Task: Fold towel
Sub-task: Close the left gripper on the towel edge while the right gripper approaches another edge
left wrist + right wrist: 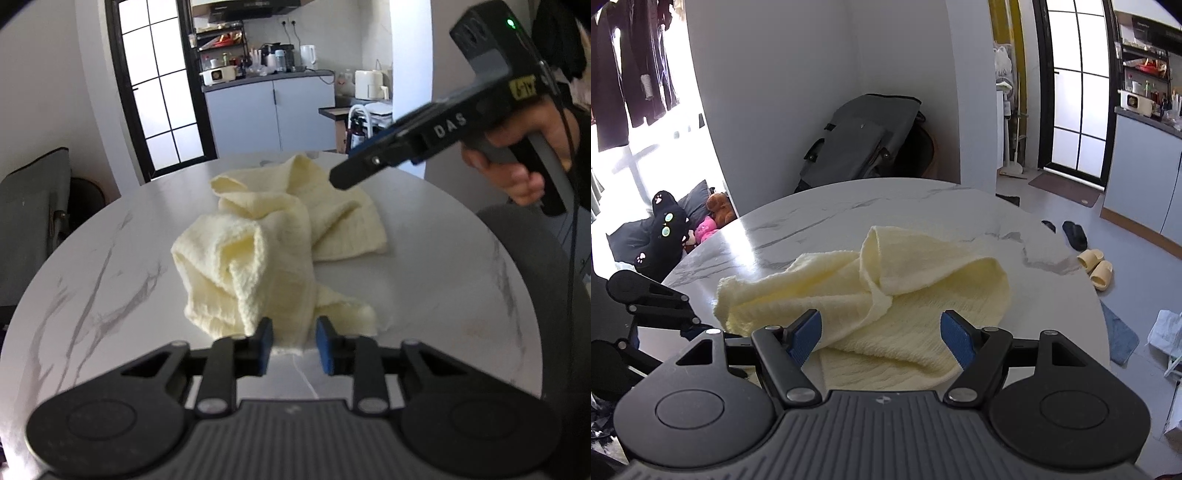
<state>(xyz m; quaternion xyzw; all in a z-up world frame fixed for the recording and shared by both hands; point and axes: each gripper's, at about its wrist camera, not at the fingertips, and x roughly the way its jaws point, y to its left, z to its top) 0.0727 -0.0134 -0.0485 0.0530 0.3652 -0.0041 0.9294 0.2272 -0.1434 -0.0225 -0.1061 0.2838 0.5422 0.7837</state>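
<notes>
A pale yellow towel lies crumpled in loose folds on a round white marble table. My left gripper is low at the towel's near end. Its blue pads stand a little apart, with the towel's near edge just at their tips. A hand holds my right gripper above the towel's far side. In the right wrist view that gripper is wide open over the towel, with nothing gripped. The left gripper's black linkage shows at the towel's left end.
A grey chair back curves round the table's right side. A grey bag leans on the wall beyond the table. Slippers and plush toys lie on the floor. A kitchen counter stands far behind.
</notes>
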